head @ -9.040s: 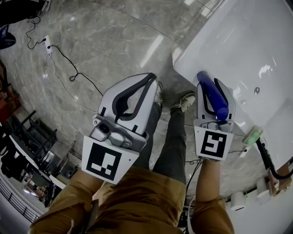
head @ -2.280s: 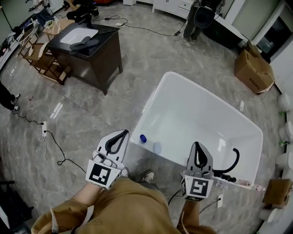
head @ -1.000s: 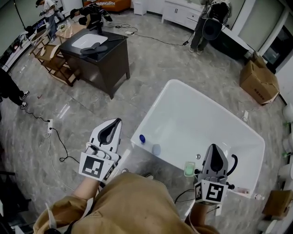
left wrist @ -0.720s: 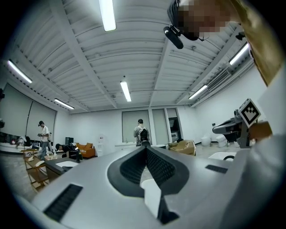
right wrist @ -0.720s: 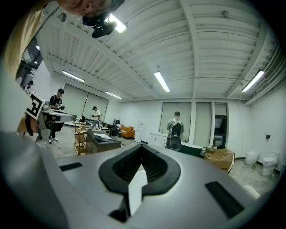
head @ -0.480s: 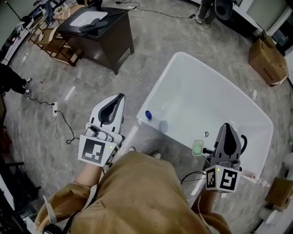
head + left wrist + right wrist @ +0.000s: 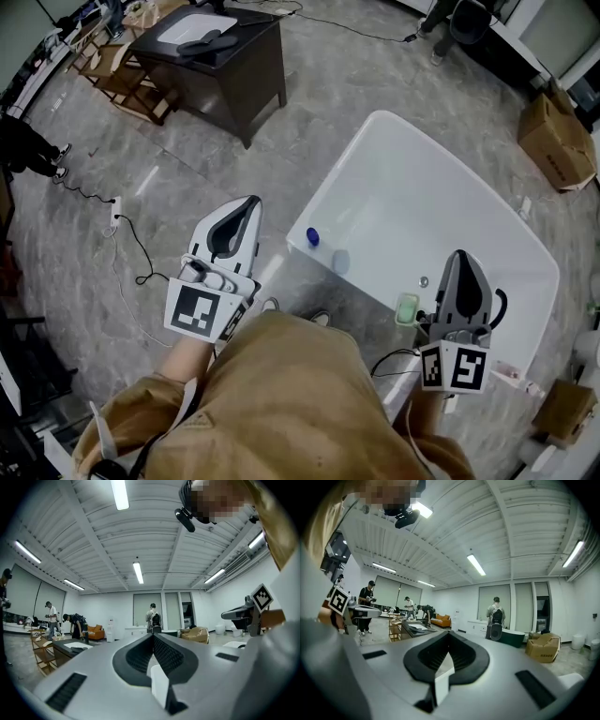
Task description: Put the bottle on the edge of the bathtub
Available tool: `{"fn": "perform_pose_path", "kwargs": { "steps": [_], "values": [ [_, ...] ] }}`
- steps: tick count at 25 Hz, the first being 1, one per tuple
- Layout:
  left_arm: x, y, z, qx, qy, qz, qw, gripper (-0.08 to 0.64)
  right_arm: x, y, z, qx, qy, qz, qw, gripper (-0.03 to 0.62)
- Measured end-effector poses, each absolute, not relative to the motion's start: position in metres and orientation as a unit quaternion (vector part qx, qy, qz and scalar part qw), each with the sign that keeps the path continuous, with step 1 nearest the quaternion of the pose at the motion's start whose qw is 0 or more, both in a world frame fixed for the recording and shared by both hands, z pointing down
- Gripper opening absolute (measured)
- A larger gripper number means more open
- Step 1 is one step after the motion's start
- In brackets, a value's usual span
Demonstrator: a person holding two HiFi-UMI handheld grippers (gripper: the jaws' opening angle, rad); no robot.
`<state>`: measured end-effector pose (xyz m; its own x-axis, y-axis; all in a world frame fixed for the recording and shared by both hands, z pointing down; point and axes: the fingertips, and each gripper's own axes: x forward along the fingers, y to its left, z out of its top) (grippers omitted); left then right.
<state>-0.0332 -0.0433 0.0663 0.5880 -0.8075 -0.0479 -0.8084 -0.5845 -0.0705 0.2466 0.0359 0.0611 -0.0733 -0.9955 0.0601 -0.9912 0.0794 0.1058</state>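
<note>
The blue bottle stands on the near rim of the white bathtub, seen from above. My left gripper hangs over the floor to the left of the bottle, apart from it, jaws shut and empty. My right gripper is over the tub's near right rim, also shut with nothing in it. In the left gripper view the left gripper points level into the room with its jaws together. The right gripper looks the same in the right gripper view. Neither gripper view shows the bottle.
A green soap-like block lies on the tub rim by my right gripper, with a black hose beside it. A dark cabinet with a white basin stands at the back left. A cardboard box and floor cables lie around; people stand far off.
Nine seconds ago my right gripper held the blue bottle; now the bottle stands on the tub rim and that gripper is empty. Over the last second both grippers stay shut, barely shifting.
</note>
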Motion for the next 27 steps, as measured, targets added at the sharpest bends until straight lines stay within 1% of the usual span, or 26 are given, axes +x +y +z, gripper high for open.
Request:
{"fn": "perform_pose_path", "kwargs": {
  "steps": [7, 14, 21, 27],
  "values": [
    [-0.036, -0.042, 0.064, -0.887, 0.459, 0.010, 0.047, 0.008, 0.239, 0.028, 0.062, 0.665, -0.744, -0.020, 0.064, 0.003],
    [-0.040, -0.040, 0.070, -0.893, 0.449, 0.007, 0.030, 0.008, 0.218, 0.017, 0.051, 0.653, -0.755, -0.027, 0.056, 0.003],
    [-0.033, -0.046, 0.067, -0.897, 0.440, 0.013, 0.026, 0.008, 0.214, 0.017, 0.049, 0.648, -0.758, -0.026, 0.068, 0.003],
    [-0.045, -0.048, 0.064, -0.893, 0.449, 0.018, 0.029, 0.008, 0.206, 0.014, 0.048, 0.640, -0.764, -0.025, 0.079, 0.003]
  ]
}}
